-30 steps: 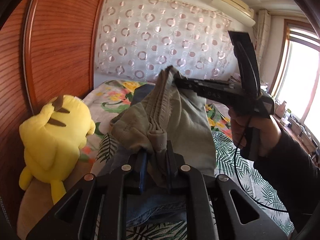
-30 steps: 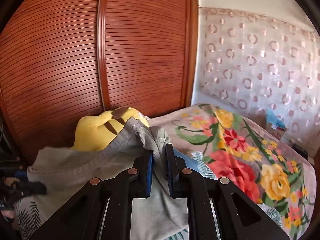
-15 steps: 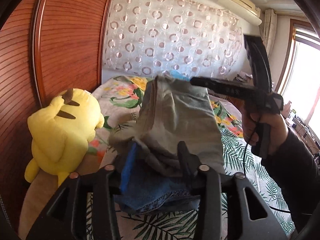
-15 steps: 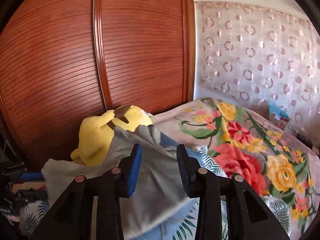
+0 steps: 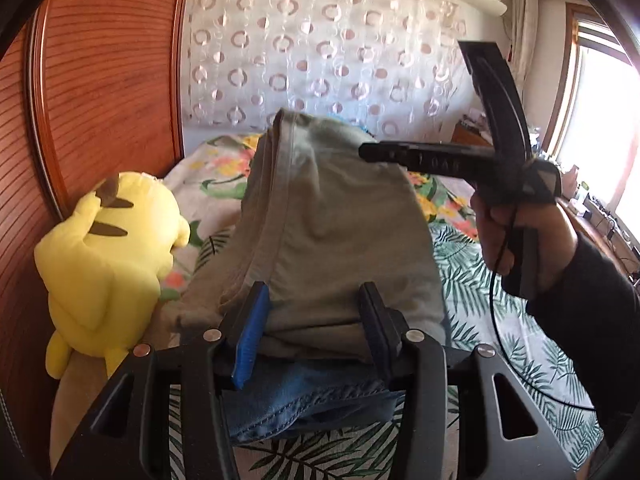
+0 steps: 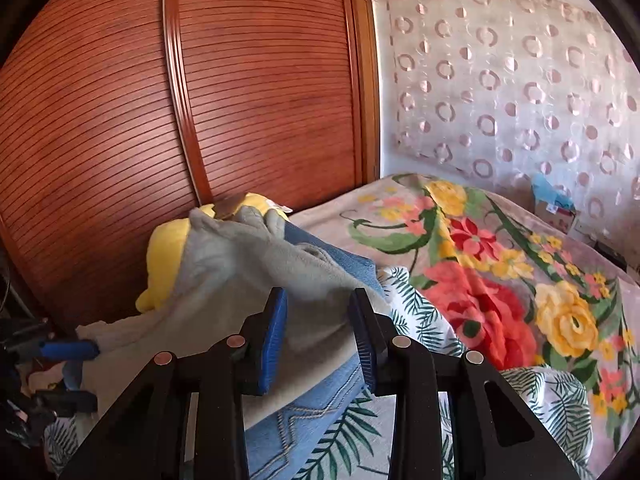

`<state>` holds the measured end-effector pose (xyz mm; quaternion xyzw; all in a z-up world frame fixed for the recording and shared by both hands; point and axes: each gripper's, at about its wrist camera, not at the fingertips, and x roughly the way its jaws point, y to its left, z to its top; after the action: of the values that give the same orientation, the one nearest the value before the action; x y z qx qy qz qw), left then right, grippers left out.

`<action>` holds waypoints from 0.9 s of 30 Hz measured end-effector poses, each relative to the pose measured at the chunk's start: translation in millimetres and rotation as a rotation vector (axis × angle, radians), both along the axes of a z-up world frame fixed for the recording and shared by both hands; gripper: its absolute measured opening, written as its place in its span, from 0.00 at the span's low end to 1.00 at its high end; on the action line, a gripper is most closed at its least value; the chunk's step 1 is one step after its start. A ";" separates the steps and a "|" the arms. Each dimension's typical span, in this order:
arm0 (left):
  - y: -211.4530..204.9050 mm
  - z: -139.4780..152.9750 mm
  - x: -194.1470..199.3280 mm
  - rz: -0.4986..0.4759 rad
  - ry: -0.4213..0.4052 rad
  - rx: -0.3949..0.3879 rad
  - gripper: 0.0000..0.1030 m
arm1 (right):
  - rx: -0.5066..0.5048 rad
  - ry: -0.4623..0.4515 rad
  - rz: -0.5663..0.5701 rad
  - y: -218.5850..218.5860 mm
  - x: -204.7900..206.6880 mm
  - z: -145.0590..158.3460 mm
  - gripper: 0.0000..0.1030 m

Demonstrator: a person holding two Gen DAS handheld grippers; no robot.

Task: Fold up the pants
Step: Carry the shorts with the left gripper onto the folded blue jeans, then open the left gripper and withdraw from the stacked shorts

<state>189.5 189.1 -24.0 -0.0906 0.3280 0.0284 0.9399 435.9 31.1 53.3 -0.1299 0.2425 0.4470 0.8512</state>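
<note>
Folded grey pants [image 5: 340, 220] lie draped over a pair of blue jeans [image 5: 312, 404] on the bed. My left gripper [image 5: 313, 292] is open, its jaws wide on either side of the pants' near end, with no pad pressing the cloth. My right gripper [image 6: 319, 294] straddles the other end of the grey pants [image 6: 256, 264]; its jaws are closing, with cloth between them but daylight at both pads. In the left wrist view the right gripper [image 5: 364, 151], held by a person's hand [image 5: 520, 240], hovers over the pants' far end.
A yellow plush toy [image 5: 108, 260] leans against the wooden wardrobe door [image 6: 240, 100] left of the pants. The floral bedspread [image 6: 500, 280] stretches back to a patterned curtain [image 5: 320, 60]. A small box [image 6: 554, 208] sits at the bed's far end.
Both grippers were shut on the grey pants and have opened. The pants have dropped flatter onto the jeans, and both hands have sunk a little.
</note>
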 end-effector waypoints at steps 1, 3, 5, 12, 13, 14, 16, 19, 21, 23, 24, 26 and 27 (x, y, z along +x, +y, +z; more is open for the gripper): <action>0.4 -3.4 0.7 0.000 0.004 0.000 0.46 | -0.002 0.004 -0.002 2.0 2.8 -2.7 0.33; 0.4 -8.3 1.7 0.001 -0.001 -0.002 0.46 | -0.005 0.006 -0.006 5.5 6.4 -7.9 0.33; -1.9 -11.2 3.1 -0.002 -0.005 0.013 0.46 | 0.000 0.010 -0.008 5.8 7.9 -11.9 0.33; -5.4 -5.8 3.1 -0.005 0.001 0.027 0.46 | 0.021 0.024 -0.028 3.4 5.3 -13.1 0.33; -5.9 -3.9 2.3 -0.005 0.003 0.033 0.46 | 0.023 0.023 -0.036 2.0 2.5 -11.3 0.33; -5.5 -3.1 2.0 -0.003 0.005 0.037 0.46 | 0.027 0.019 -0.038 0.9 -2.0 -8.9 0.33; -3.4 -2.1 0.8 0.002 0.005 0.045 0.46 | 0.027 0.011 -0.046 -2.5 -13.1 -6.7 0.33; -3.8 3.3 -6.6 0.008 -0.005 0.061 0.47 | 0.004 0.002 -0.066 -8.7 -33.8 -4.7 0.33; -2.9 7.2 -12.3 0.009 -0.011 0.059 0.47 | 0.008 0.001 -0.073 -15.1 -46.3 -2.2 0.33; -2.4 11.3 -16.8 0.016 -0.017 0.069 0.55 | 0.016 0.003 -0.080 -22.9 -59.1 0.7 0.33; -2.3 13.4 -19.8 0.019 -0.024 0.072 0.62 | 0.023 0.006 -0.084 -27.4 -64.1 2.3 0.33; -2.4 17.5 -25.1 0.018 -0.036 0.075 0.70 | 0.047 0.005 -0.089 -36.7 -76.9 6.2 0.33; -2.6 19.2 -27.3 0.019 -0.042 0.078 0.76 | 0.050 0.001 -0.093 -39.7 -83.0 7.5 0.33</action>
<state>162.2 186.4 -4.8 -0.0577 0.3060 0.0482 0.9491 352.9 -8.6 60.8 -0.0969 0.2374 0.4131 0.8738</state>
